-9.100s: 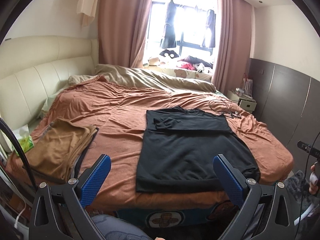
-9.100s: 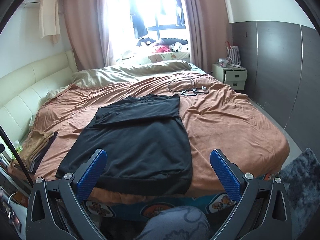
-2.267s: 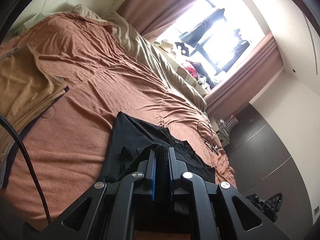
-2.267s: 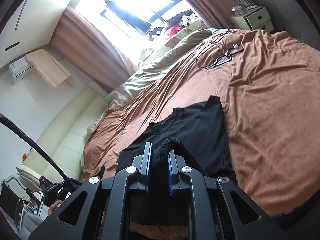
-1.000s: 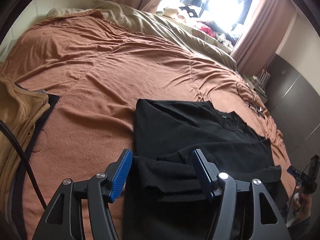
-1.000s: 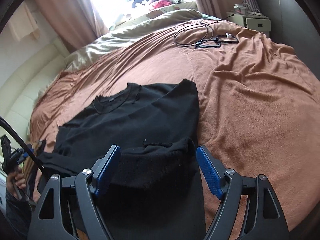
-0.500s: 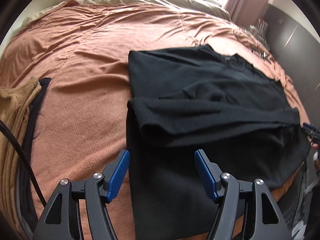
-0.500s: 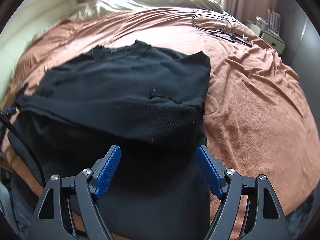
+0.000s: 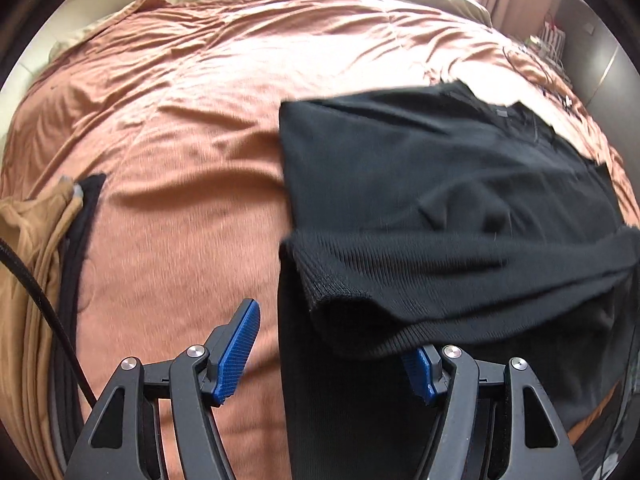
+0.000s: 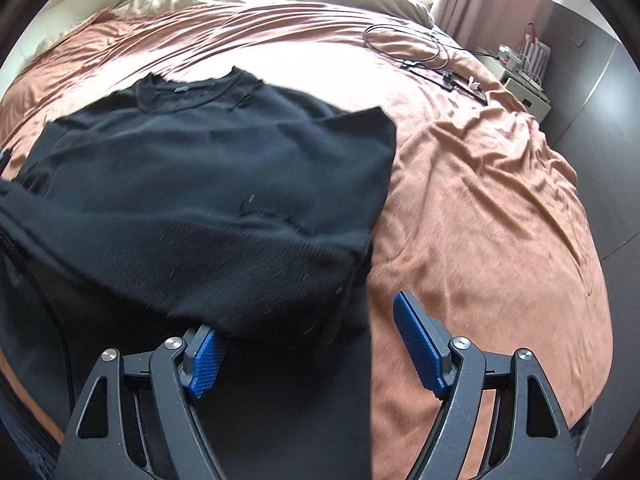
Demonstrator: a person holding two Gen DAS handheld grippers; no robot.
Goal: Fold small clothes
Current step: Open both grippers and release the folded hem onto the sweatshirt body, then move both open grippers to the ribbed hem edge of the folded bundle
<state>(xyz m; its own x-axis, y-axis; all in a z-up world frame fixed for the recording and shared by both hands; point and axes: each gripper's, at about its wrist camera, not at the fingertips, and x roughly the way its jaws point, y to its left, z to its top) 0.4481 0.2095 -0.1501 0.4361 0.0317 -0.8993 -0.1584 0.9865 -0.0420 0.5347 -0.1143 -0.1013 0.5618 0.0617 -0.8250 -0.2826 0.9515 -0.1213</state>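
Observation:
A black sweater (image 9: 440, 184) lies on the rust-brown bed cover (image 9: 180, 120), its ribbed hem folded up over the chest. My left gripper (image 9: 332, 340) points down over the sweater's left edge, jaws wide apart; the hem fold covers the tip of its right finger, and no pad presses the cloth. In the right wrist view the same sweater (image 10: 200, 168) fills the left half. My right gripper (image 10: 308, 328) straddles its right edge, also open, with the hem fold overlapping its left finger.
A stack of folded tan clothes (image 9: 28, 248) sits at the bed's left edge, crossed by a black cord (image 9: 40, 288). A coiled cable (image 10: 408, 44) lies on the far right of the cover (image 10: 480, 200). A nightstand (image 10: 524, 88) stands beyond the bed.
Both grippers, earlier shut on the hem, now stand open with the hem laid over the chest. Over the last second both tipped further down and drew closer to the sweater.

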